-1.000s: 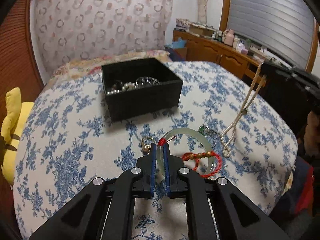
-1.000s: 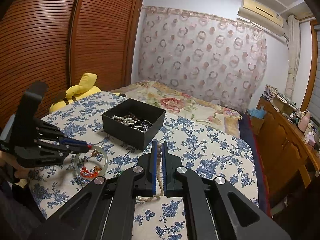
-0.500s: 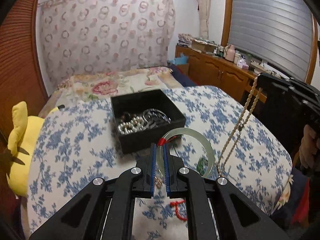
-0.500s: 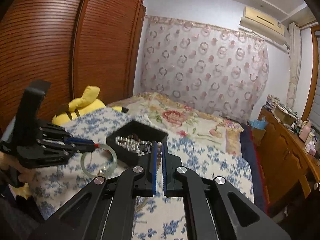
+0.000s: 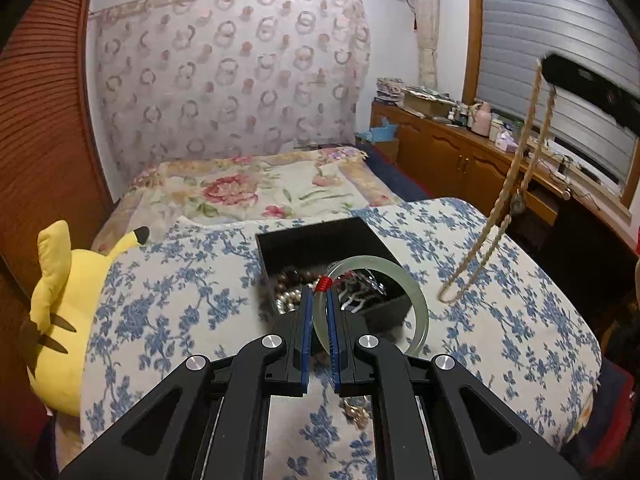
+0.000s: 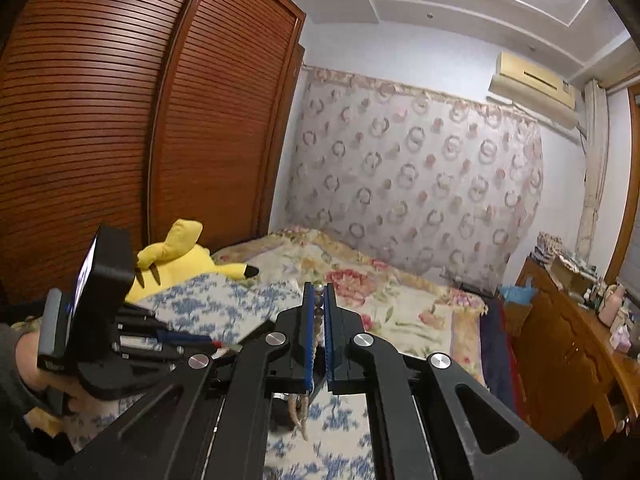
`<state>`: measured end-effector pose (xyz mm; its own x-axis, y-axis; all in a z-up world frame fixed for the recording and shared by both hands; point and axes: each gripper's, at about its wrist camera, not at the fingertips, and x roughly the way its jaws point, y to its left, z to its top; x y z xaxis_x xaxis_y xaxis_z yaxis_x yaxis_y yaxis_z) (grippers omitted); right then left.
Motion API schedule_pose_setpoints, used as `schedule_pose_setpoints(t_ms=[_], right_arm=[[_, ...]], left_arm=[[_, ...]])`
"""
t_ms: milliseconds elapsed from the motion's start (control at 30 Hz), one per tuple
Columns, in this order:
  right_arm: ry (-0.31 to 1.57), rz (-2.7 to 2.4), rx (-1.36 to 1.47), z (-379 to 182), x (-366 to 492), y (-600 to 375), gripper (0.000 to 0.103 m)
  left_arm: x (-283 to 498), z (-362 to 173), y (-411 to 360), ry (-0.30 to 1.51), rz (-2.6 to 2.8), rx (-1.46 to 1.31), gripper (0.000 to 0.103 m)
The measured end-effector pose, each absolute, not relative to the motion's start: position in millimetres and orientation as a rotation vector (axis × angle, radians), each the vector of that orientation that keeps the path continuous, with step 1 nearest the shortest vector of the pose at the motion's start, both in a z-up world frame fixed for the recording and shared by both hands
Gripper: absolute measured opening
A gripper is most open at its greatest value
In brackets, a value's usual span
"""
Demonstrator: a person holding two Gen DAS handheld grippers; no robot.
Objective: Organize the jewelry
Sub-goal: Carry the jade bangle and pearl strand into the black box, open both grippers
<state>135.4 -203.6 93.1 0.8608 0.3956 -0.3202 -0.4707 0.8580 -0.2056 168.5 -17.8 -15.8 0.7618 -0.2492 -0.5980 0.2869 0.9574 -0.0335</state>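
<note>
No brand or label is reading clearly anywhere; a pale mark on the left gripper's body in the right wrist view is too blurred to make out.

The left gripper is pinching a pale green bangle between its blue pads, jaws closed down to the bangle's thickness, gripping beside a red thread wrap. The bangle is hanging in the air, its ring overlapping the near right corner of the black box in the left wrist view. Whether it is touching the box rim cannot be told.

The right gripper is clamped tight on a bead necklace; beads are showing between its pads and strands are dangling below them. In the left wrist view the necklace is hanging as a long loop to the right of the box, its lowest point off the blue floral cover.

The box is sitting open on that cover, holding pearls and other tangled pieces. A small gold item is lying on the cover nearer than the box, partly hidden behind the left gripper's finger.

Edges and room: bare cover is lying left of the box, up to a yellow plush at the cover's left edge. Right of the box, the cover is running on to a rounded edge, with a wooden cabinet beyond. Behind the box a floral quilt is stretching back to a patterned curtain. A person's hand is holding the left gripper.
</note>
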Motion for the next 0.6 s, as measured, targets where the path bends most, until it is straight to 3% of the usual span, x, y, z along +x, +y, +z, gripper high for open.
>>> schedule_pose_setpoints(t_ms=[300,600], right_arm=[[0.263,0.445,-0.306,107,171,-186,0.005],[0.326,0.443,-0.338,86,197,-174,0.005]], left_arm=[[189,-18,-10,0.651,-0.267,0.049,0.006],[204,-26,-7,0.668,-0.254,0.035,0.006]])
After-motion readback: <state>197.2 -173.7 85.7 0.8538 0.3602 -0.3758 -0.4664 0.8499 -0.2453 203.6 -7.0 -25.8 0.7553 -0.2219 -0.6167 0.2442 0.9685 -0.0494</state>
